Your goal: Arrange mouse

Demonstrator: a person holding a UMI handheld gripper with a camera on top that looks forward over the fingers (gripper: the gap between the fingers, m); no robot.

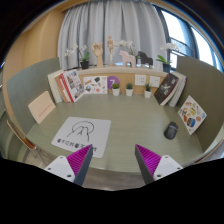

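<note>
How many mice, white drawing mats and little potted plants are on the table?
Dark computer mouse: 1
White mat with a line drawing: 1
Small potted plants along the back: 4
Total: 6
The gripper is open, holding nothing.

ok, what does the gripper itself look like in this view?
The gripper has two fingers with pale grey or white bodies, each carrying a magenta pad on its inner face with fine ribbing. They taper forward. No cables, markings or sleeve visible.

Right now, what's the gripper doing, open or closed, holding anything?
Gripper: open, holding nothing; the mouse sits on the table well beyond it.
</note>
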